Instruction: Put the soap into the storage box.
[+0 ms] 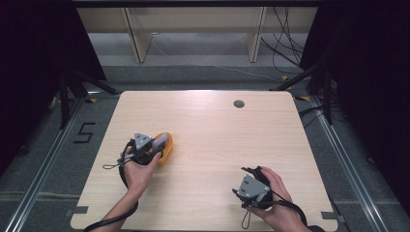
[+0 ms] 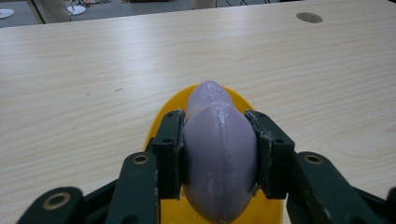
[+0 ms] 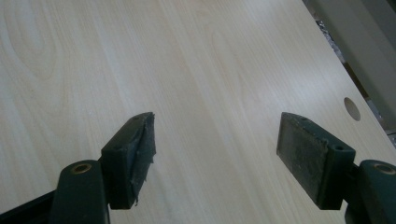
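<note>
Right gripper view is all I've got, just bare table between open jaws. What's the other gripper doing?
Observer: The left gripper is shut on a purple soap-shaped piece.
Operator: Is that piece on the table?
Observer: No, it sits over a yellow dish, which rests on the table.
Operator: Where's my gripper relative to that?
Observer: In the high view the right gripper is near the table's front edge, well to the right of the dish.

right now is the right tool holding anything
No, the right tool is open, its two pads spread wide with only bare wooden table between them.
</note>
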Action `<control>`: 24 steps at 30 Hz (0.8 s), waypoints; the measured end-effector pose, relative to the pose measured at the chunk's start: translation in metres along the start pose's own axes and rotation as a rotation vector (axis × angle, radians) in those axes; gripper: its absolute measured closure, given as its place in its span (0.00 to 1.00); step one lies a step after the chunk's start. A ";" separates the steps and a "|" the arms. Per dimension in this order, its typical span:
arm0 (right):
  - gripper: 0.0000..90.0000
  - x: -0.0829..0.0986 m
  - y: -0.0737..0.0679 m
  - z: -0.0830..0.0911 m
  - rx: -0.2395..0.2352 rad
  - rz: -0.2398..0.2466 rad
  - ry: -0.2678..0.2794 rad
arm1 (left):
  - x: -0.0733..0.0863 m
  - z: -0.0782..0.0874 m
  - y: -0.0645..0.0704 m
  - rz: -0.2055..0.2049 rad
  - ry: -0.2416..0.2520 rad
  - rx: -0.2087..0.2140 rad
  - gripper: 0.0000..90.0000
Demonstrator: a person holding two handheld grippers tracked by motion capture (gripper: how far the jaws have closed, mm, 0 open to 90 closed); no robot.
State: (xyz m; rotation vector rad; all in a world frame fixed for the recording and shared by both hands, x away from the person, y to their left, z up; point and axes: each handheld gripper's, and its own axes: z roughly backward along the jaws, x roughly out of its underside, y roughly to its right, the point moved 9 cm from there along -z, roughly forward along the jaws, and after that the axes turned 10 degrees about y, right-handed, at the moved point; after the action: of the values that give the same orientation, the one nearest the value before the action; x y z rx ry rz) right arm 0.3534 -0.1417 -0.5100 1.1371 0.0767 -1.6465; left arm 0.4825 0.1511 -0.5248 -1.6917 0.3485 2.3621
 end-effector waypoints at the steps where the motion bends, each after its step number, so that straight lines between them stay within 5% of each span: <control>1: 0.32 0.000 0.000 0.000 -0.001 0.000 0.000 | 0.000 0.000 0.000 -0.001 0.000 -0.003 0.65; 24: 0.32 0.001 -0.003 0.000 -0.011 -0.022 -0.009 | 0.009 0.000 0.003 -0.012 -0.114 0.024 0.64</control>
State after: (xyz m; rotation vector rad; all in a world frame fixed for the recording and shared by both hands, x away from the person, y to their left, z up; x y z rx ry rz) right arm 0.3508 -0.1413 -0.5117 1.1241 0.0922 -1.6685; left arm 0.4789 0.1486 -0.5337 -1.5364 0.3445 2.4226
